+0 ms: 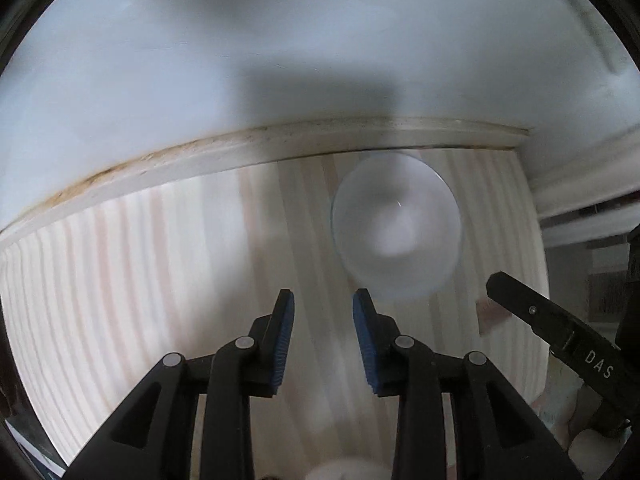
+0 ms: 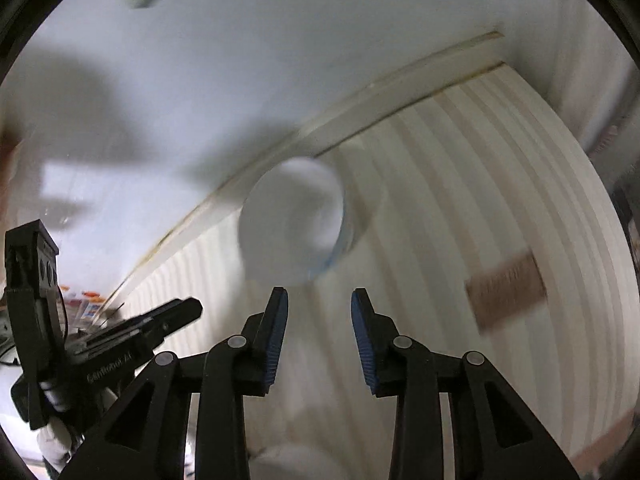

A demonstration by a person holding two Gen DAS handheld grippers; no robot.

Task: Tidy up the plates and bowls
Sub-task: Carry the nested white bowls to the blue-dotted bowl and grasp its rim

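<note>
A white bowl point(image 1: 396, 228) stands upright on the pale wood-striped table point(image 1: 160, 280) near the wall's baseboard. It also shows in the right wrist view point(image 2: 290, 224), blurred. My left gripper point(image 1: 323, 300) is open and empty, a little short of the bowl and to its left. My right gripper point(image 2: 319, 298) is open and empty, just short of the bowl. The right gripper's finger point(image 1: 548, 324) reaches in at the right of the left wrist view. The left gripper point(image 2: 120, 332) shows at the left of the right wrist view.
A white wall point(image 1: 320, 40) and baseboard point(image 1: 200, 156) run behind the table. A brown rectangular patch point(image 2: 506, 296) lies on the table to the right. A pale rounded object point(image 2: 288, 460) sits at the bottom edge below the fingers. Small colourful items point(image 2: 86, 304) are far left.
</note>
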